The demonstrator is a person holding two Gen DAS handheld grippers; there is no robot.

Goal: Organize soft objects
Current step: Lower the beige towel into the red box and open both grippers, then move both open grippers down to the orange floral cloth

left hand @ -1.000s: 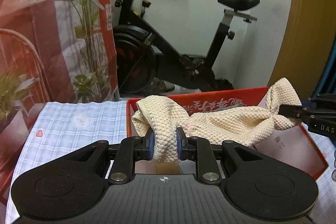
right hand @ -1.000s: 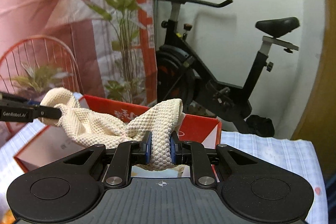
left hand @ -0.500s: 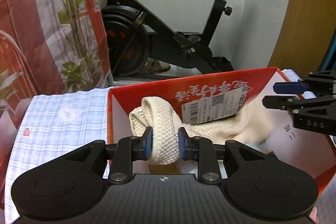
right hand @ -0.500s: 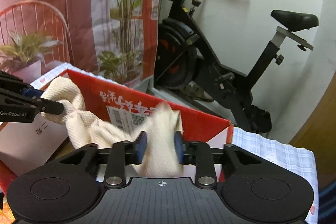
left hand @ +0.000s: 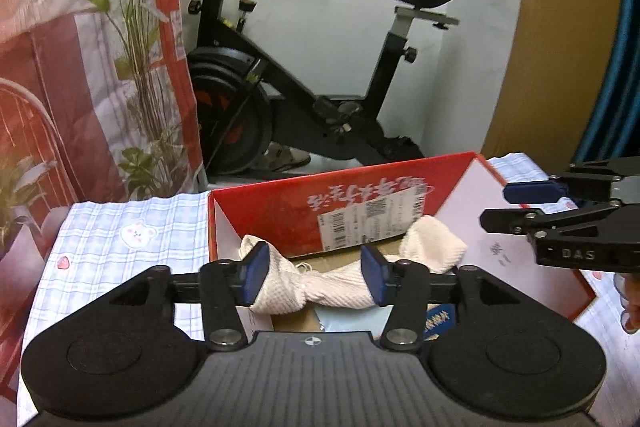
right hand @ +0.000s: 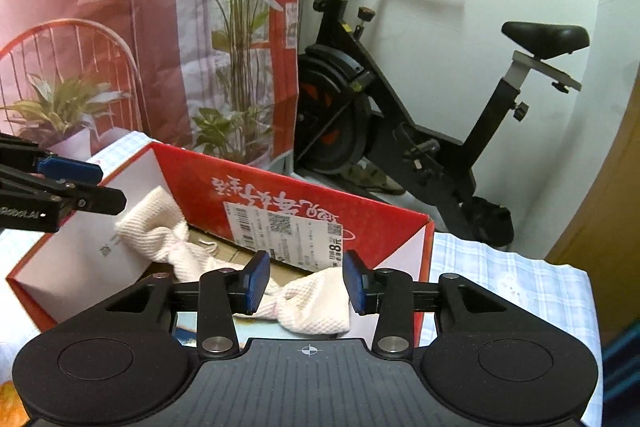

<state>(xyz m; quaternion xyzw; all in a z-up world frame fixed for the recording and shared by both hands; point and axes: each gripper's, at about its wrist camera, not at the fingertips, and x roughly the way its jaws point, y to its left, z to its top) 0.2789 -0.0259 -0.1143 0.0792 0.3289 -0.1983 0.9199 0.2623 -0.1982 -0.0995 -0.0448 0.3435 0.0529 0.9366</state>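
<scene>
Both wrist cameras look down close into one red box (left hand: pixel 280 211)

We see the cream waffle-weave cloth (left hand: pixel 336 285) lying twisted and bunched inside the open red cardboard box (left hand: pixel 280 211), ends spread toward opposite walls.

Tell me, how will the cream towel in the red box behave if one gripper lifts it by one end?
The cream towel lies twisted and slumped in the red box, so it probably hangs limp. Its waffle weave likely grips pads well. It looks light.
</scene>
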